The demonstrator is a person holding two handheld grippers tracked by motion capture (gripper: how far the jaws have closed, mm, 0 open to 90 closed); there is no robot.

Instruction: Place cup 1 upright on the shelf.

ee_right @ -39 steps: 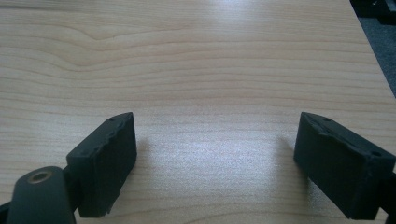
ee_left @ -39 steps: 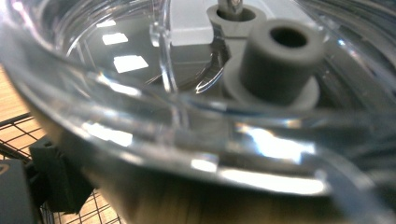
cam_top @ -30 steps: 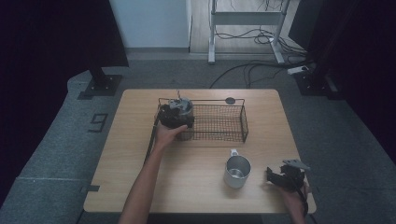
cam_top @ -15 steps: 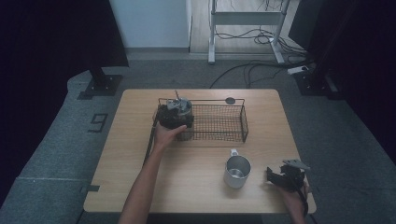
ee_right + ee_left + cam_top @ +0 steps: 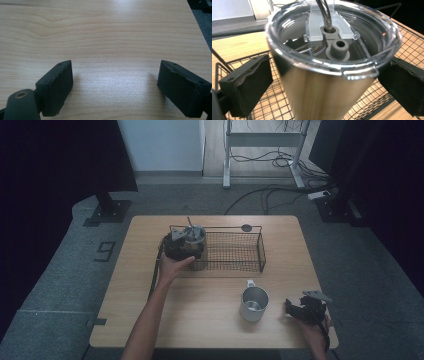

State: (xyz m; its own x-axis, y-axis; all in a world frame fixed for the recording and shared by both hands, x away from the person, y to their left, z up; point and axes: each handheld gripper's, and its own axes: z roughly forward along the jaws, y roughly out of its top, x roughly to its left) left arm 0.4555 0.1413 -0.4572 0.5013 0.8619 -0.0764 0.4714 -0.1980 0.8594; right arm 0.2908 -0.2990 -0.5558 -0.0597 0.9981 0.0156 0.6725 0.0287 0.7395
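Observation:
A steel tumbler [image 5: 196, 240] with a clear lid [image 5: 332, 37] and a metal straw [image 5: 325, 12] is in the left end of a black wire basket [image 5: 235, 269]. My left gripper [image 5: 191, 251] is at it from the near side. Its jaws are open and flank the tumbler body [image 5: 322, 92], with a small gap at the left pad [image 5: 249, 87]. My right gripper [image 5: 294, 309] rests low over the table's front right corner. It is open, with bare wood between its pads [image 5: 57, 85]. A steel mug [image 5: 254, 303] stands to its left.
The wooden table [image 5: 200, 320] has dark floor all around it. A small dark round object [image 5: 246, 227] lies just behind the basket. The right part of the basket [image 5: 240, 251] holds nothing. A desk frame and cables [image 5: 270, 150] lie far behind.
My left gripper has edged slightly back toward the near side of the tumbler. The right gripper and the mug have not moved.

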